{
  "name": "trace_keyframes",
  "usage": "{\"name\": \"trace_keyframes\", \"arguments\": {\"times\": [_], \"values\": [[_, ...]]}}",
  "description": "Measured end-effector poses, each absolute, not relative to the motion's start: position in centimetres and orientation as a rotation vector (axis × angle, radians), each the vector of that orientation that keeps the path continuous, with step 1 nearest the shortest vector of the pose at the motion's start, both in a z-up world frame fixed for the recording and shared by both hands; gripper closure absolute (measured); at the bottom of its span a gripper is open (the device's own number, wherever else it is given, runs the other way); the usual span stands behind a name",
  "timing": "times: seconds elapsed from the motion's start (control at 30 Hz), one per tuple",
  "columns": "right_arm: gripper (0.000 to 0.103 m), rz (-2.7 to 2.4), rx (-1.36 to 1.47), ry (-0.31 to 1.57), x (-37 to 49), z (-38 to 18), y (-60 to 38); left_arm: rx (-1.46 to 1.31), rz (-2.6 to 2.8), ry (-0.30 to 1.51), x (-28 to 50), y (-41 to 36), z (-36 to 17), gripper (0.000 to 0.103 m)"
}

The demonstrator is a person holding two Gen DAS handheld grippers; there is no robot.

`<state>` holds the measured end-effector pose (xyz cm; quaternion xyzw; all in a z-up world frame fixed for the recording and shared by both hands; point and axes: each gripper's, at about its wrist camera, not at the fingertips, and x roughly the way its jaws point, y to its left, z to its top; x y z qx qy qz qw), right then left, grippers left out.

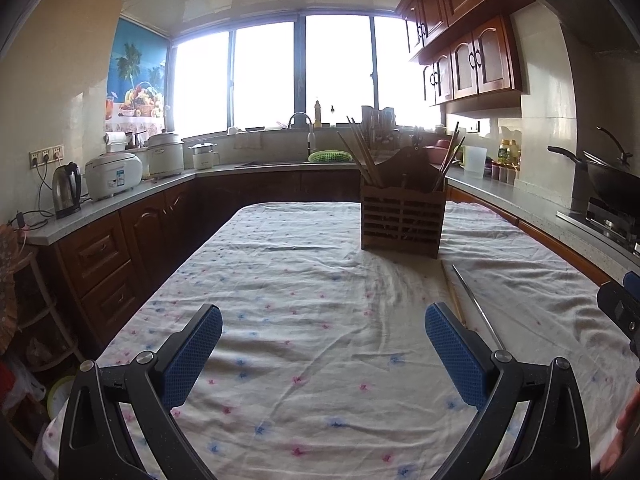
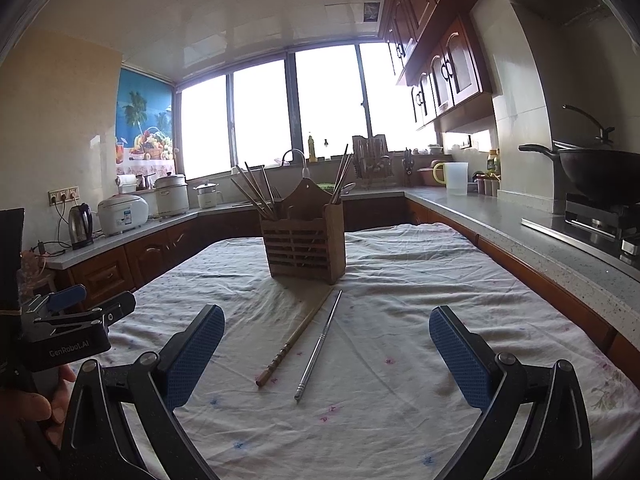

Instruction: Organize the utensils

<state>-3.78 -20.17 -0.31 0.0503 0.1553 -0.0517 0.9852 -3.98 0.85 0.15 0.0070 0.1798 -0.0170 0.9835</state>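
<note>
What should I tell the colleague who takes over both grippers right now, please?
Left gripper: open, empty, over the tablecloth.
Right gripper: open, empty, facing two loose chopsticks.
Holder: upright mid-table, chopsticks and a spoon already in its compartments.
Wooden chopstick and metal chopstick: flat on the cloth side by side, apart, just in front of the holder.
Done: most utensils stowed.
Left: pick up both loose chopsticks and drop them in the holder; the right gripper looks better placed.
</note>
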Motion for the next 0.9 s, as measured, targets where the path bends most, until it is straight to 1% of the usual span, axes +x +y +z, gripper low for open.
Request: {"name": "trace_keyframes", "arguments": {"times": [0.9], "values": [[0.000, -0.085, 0.116, 0.306, -3.67, 0.26, -19.91, 0.007, -0.030, 0.370, -4.10, 0.27, 0.56, 0.001]]}}
